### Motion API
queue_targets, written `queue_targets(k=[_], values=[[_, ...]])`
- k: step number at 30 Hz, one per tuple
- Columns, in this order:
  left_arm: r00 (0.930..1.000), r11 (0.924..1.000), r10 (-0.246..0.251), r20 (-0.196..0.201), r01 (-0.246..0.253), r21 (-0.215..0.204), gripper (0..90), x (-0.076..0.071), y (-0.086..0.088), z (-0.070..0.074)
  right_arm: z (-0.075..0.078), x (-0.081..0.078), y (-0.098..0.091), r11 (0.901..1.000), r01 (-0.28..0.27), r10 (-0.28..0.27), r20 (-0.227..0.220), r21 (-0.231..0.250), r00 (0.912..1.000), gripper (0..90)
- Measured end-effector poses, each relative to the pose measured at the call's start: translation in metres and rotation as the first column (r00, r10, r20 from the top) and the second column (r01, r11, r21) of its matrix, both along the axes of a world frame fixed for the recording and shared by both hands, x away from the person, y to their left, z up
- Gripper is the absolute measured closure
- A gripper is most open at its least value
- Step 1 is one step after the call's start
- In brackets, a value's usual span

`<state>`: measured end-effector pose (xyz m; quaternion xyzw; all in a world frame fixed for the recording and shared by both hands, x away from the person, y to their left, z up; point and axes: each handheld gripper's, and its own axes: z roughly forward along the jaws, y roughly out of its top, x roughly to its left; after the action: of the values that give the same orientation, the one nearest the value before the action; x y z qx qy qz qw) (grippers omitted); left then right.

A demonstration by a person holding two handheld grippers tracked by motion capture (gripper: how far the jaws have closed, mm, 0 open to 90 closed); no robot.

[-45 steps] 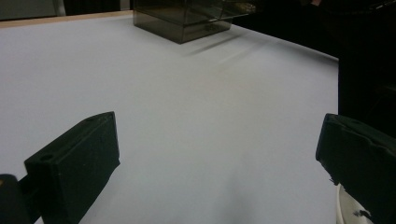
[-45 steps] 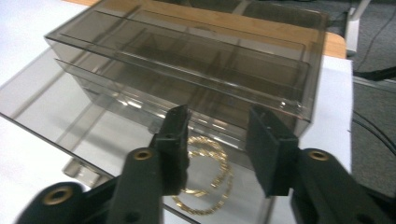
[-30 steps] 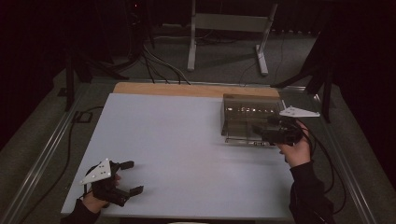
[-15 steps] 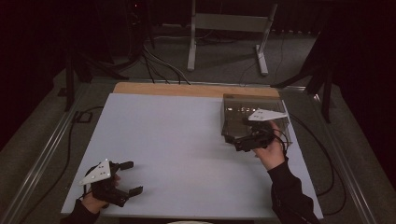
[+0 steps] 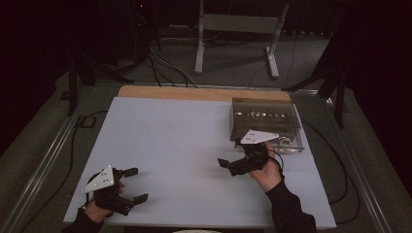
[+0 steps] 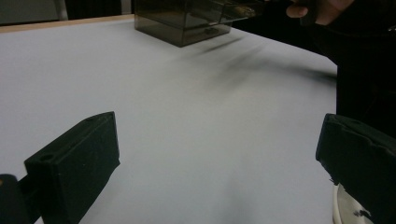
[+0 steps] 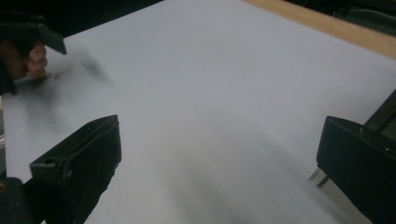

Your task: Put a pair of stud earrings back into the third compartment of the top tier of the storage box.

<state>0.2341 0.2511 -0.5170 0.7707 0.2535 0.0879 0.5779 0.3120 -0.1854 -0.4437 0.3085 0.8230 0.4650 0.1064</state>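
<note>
— Which step is judged to be in hand?

— A pause away from the box, it seems. In the high view the right hand-held gripper is seen at the lower centre-right of the frame, just in front of the smoky transparent drawer box, which is set at the right of the white tabletop, toward its far edge. The box's low drawer appears to be pulled out toward the person; small pale items are glimpsed inside, too small to be identified.

— And the grippers' state?

— Both are seen spread wide, with nothing held. In the right gripper view only bare tabletop is seen between the jaws. The left hand-held gripper is held at the lower left, well apart from the box, equally wide and equally empty.

— What is called for next?

— Probably a return of the right gripper to the drawer. The jaws would have to be turned back toward it and lined up either with its front or with one of the small items inside, then closed carefully, since the drawer is shallow and its contents slight.
</note>
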Motion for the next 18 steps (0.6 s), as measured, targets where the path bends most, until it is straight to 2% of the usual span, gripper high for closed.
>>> queue_targets(k=[6, 10, 18], values=[[1.0, 1.0, 0.001, -0.005, -0.001, -0.001, 0.5, 0.0, 0.0, 0.0, -0.018, -0.012, 0.004, 0.9992, -0.039, 0.039, -0.021, -0.009, 0.999, 0.0], [1.0, 1.0, 0.004, -0.005, -0.004, 0.003, 0.5, 0.0, 0.0, -0.001, -0.029, -0.019, 0.002, 0.9991, -0.042, 0.043, -0.023, 0.009, 0.9988, 0.0], [1.0, 1.0, 0.005, -0.006, -0.005, 0.001, 0.5, 0.0, 0.0, -0.001, -0.052, -0.03, -0.015, 0.9992, -0.037, 0.036, -0.037, -0.017, 0.9987, 0.0]])
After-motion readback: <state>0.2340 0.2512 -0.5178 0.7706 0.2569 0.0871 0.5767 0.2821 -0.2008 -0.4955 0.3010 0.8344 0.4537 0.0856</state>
